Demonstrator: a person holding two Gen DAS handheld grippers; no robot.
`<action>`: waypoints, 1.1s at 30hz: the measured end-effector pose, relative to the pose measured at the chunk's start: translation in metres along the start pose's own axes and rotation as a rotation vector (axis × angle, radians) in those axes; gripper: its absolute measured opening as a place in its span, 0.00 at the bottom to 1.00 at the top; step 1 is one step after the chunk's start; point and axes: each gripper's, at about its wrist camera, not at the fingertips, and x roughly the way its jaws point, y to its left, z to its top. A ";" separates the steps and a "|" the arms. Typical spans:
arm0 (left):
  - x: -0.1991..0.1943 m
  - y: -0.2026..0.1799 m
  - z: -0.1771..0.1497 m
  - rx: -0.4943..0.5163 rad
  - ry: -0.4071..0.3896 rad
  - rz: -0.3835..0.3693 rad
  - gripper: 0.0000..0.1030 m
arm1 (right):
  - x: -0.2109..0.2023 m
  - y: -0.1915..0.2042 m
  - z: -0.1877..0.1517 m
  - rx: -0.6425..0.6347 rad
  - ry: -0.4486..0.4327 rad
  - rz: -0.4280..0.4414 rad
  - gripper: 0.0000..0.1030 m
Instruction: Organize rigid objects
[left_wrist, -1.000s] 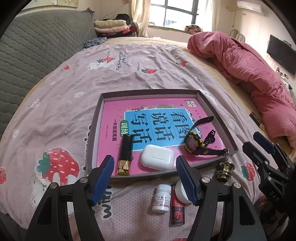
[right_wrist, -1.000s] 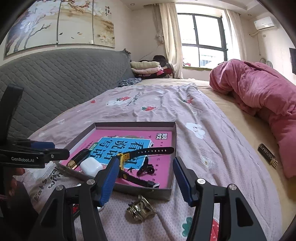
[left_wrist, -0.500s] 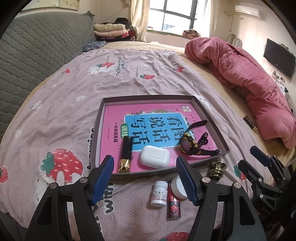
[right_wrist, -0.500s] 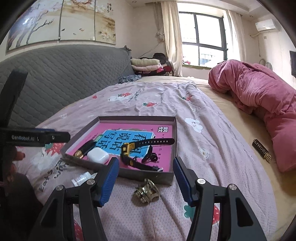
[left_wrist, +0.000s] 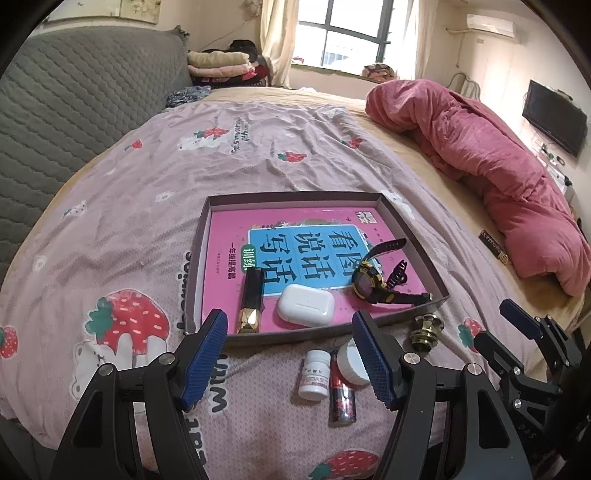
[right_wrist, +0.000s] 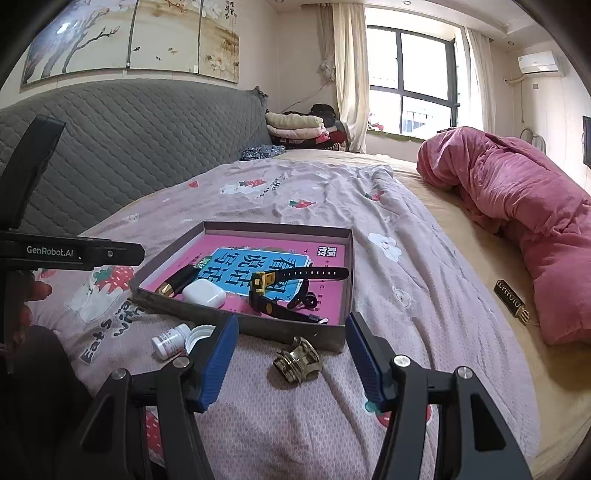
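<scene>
Your left gripper (left_wrist: 290, 356) and right gripper (right_wrist: 291, 354) both stand spread, empty. A small brass knob (right_wrist: 297, 360) lies between the right pads, just off the shallow grey cardboard tray's (right_wrist: 236, 326) near wall. Open pink bedspread (right_wrist: 424, 295) at 2 o'clock.

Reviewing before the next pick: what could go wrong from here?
1. The white bottle, red-black tube and white jar lie bunched together; the open left claw may knock neighbours.
2. The brass fitting sits close to the tray wall; the right claw could hit it.
3. The soft, wrinkled bedspread lets round items roll.
</scene>
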 end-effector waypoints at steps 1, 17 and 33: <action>-0.001 -0.001 0.000 0.003 -0.001 -0.002 0.69 | -0.001 0.001 0.000 -0.003 0.000 -0.001 0.58; -0.010 0.002 -0.013 0.022 0.002 -0.008 0.70 | -0.011 0.012 -0.001 -0.022 0.011 0.009 0.58; -0.015 0.006 -0.022 0.029 0.019 -0.003 0.70 | -0.015 0.017 -0.002 -0.033 0.024 0.004 0.58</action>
